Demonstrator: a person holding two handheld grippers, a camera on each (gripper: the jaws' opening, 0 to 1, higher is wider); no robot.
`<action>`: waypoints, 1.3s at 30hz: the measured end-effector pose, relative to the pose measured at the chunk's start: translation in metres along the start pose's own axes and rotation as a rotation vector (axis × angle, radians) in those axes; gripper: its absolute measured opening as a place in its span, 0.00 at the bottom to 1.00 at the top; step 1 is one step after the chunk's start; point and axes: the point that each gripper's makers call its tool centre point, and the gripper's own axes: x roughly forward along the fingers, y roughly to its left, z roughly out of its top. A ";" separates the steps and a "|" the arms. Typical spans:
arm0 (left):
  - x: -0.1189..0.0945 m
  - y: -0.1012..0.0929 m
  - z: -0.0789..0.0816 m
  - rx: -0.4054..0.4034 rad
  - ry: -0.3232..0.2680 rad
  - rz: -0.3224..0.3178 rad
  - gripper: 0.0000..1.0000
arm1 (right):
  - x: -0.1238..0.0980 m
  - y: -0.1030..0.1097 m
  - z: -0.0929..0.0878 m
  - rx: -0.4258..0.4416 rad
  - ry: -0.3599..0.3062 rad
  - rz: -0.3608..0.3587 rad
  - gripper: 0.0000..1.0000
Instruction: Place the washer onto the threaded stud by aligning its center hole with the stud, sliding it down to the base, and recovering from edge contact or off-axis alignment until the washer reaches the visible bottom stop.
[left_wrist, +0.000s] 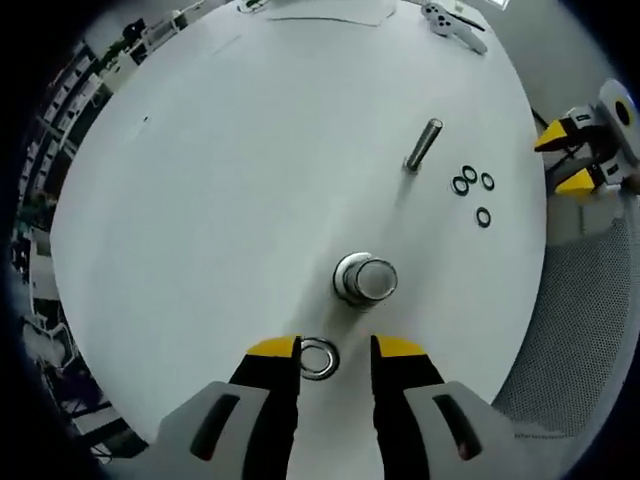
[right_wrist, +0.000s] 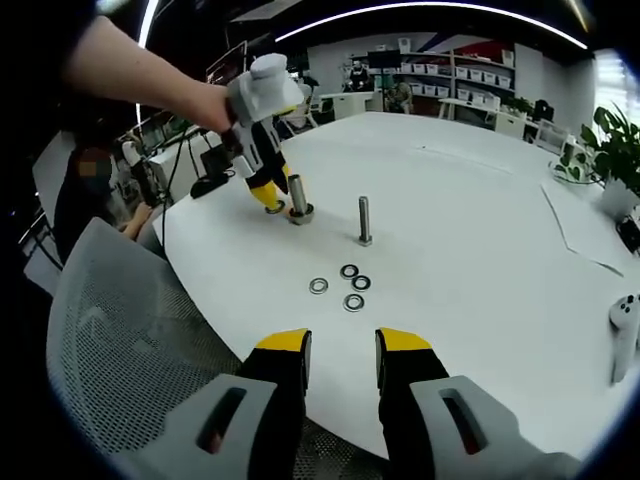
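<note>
My left gripper (left_wrist: 336, 347) points down at the white table (left_wrist: 220, 200), open, with a steel washer (left_wrist: 318, 358) lying flat between its yellow tips, close to the left one. Just beyond stands a threaded stud (left_wrist: 365, 278) on its round base, seen almost end-on. A second stud (left_wrist: 422, 145) stands farther off, with several dark washers (left_wrist: 470, 186) beside it. In the right gripper view, a hand holds the left gripper (right_wrist: 268, 198) down beside the near stud (right_wrist: 297, 197). The other stud (right_wrist: 364, 220) and the loose washers (right_wrist: 345, 284) sit mid-table. My right gripper (right_wrist: 343, 345) hovers open at the table edge.
A grey mesh chair (right_wrist: 130, 330) stands at the table's rim below my right gripper. A white controller (right_wrist: 625, 335) lies at the far right, paper sheets (right_wrist: 590, 230) beyond it. The right gripper (left_wrist: 580, 150) shows at the table's edge in the left gripper view.
</note>
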 end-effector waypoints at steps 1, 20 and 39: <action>0.000 0.002 -0.002 -0.015 -0.001 -0.001 0.26 | 0.000 0.000 0.000 0.000 0.001 0.000 0.29; 0.011 0.017 -0.023 -0.138 0.007 0.025 0.29 | 0.001 0.001 0.000 -0.008 0.001 0.004 0.29; 0.018 0.014 -0.019 -0.133 0.058 0.019 0.28 | 0.000 0.002 0.001 -0.002 -0.007 0.013 0.29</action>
